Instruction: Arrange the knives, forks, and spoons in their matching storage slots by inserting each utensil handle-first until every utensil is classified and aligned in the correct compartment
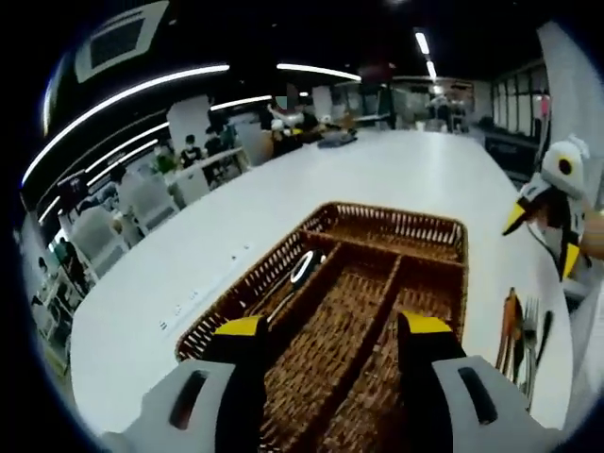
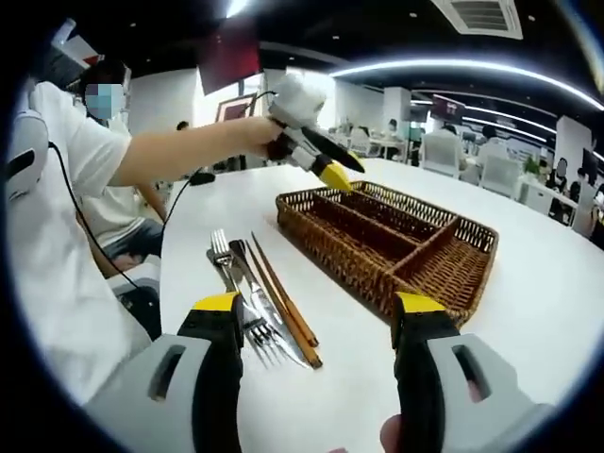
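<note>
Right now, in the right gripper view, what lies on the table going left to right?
Forks → knife → chopsticks → wicker tray.

bench (image 2: 528, 311): open white surface around wicker tray (image 2: 349, 250) | tray slots: open from above | obstacles: utensil pile (image 2: 260, 302) just beside tray; left gripper (image 2: 330, 168) hovers over tray's far end | right gripper (image 2: 316, 321): jaws apart, facing open bench

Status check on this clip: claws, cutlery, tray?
Both claws open and empty, left claw over wicker tray, right claw near table. One utensil in tray's outer slot. Forks, chopsticks on table. Nothing blocking.
</note>
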Available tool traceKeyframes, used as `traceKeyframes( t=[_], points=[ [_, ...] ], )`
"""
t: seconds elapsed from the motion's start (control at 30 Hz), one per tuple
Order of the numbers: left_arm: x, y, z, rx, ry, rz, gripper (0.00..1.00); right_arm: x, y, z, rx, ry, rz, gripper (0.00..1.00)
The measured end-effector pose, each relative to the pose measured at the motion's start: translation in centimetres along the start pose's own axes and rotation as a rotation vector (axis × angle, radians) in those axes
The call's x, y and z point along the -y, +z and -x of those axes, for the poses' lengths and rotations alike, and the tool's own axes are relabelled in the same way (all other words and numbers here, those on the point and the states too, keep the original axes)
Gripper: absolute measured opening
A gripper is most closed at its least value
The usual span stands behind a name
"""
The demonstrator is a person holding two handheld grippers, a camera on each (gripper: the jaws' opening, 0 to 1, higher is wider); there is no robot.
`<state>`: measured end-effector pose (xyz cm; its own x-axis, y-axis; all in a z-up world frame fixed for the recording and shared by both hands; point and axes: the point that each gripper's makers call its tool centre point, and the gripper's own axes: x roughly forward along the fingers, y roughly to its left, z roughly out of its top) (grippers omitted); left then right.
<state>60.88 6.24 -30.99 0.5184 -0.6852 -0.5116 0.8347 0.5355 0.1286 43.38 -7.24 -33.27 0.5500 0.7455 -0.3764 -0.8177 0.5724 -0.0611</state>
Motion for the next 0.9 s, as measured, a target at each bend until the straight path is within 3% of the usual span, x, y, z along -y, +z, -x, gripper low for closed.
traceKeyframes(
  t=[0.1, 0.47, 0.63, 0.83, 0.9],
  points=[
    [0.5, 0.3, 0.8, 0.049, 0.012, 0.056, 0.63, -0.2, 0.0, 0.3, 0.009, -0.001, -0.004, 0.66],
    [3.0, -0.1, 4.6, 0.185, 0.090, 0.120, 0.74, -0.6, -0.4, 1.0, 0.013, 0.000, -0.002, 0.66],
    [5.1, -0.9, 5.4, 0.203, 0.101, 0.120, 0.82, -0.8, -0.5, 1.3, 0.015, -0.001, -0.001, 0.66],
    [6.8, -1.6, 6.8, 0.230, 0.105, 0.151, 0.84, -1.1, -0.6, 1.5, 0.015, -0.003, -0.003, 0.66],
    [7.5, -1.4, 7.4, 0.269, 0.109, 0.175, 0.89, -1.2, -0.7, 1.6, 0.016, -0.004, -0.002, 0.65]
  ],
)
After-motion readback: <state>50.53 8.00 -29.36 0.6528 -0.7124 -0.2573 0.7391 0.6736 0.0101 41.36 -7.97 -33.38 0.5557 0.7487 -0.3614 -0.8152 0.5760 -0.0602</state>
